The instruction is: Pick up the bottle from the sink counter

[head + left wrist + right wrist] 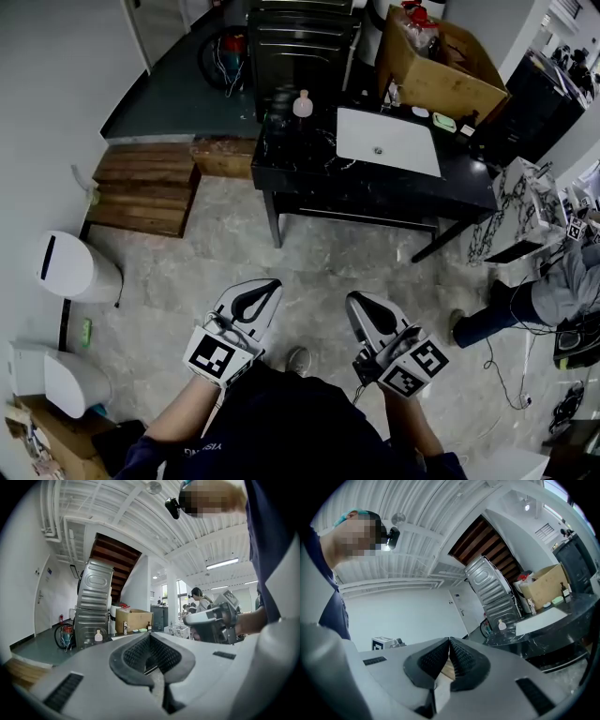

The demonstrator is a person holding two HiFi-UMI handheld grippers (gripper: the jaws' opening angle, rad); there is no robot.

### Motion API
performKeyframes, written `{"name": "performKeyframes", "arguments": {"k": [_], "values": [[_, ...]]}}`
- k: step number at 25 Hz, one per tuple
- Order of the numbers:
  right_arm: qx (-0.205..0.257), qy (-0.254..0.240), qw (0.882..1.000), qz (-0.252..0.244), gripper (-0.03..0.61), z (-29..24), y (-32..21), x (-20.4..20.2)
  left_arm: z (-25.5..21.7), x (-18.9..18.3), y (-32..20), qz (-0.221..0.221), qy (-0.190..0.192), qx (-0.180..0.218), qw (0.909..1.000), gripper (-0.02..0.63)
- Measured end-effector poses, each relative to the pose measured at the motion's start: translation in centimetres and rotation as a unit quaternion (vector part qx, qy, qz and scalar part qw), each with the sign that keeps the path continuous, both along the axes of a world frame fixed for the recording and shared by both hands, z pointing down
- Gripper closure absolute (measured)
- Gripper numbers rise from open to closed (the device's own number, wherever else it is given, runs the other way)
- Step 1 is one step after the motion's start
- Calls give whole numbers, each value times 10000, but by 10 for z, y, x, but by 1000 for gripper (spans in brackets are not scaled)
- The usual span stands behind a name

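Grey plastic is nearest us: the left tongs and the right tongs are held side by side, low in front of our body, above the pale stone floor. Each gripper view shows its pair clenched tip to tip with nothing caught between them, so both are empty.

Beyond them lies a stretch of floor, and then the black marble worktop with its white sink basin. The bottle, small and pale, stands upright on the far left part of the worktop. It is just left of the basin and in front of a ribbed metal appliance. A cardboard box sits at the far right end.

We judge that the task has hardly begun. Nothing has been grasped, and the bottle stands untouched, well apart from both tongs. Nearly everything is left to do: we must close the gap to the worktop, spread one pair of tongs, bring it round the bottle's body, clench, and lift it clear. The left pair looks the better placed to us, since the bottle stands on that side.
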State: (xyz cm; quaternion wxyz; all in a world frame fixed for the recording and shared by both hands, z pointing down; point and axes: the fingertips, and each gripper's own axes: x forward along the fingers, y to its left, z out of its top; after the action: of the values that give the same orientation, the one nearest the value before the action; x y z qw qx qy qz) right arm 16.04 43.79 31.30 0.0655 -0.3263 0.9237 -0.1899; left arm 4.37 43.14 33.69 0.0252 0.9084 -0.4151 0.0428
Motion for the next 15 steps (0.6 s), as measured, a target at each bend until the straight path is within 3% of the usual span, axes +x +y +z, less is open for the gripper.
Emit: {"name": "performKeyframes", "arguments": {"k": [15], "values": [[-100,-45,9999,-83,554,7,-17,-4,12,-10,-16,-203,60,-69,9998,606]]}}
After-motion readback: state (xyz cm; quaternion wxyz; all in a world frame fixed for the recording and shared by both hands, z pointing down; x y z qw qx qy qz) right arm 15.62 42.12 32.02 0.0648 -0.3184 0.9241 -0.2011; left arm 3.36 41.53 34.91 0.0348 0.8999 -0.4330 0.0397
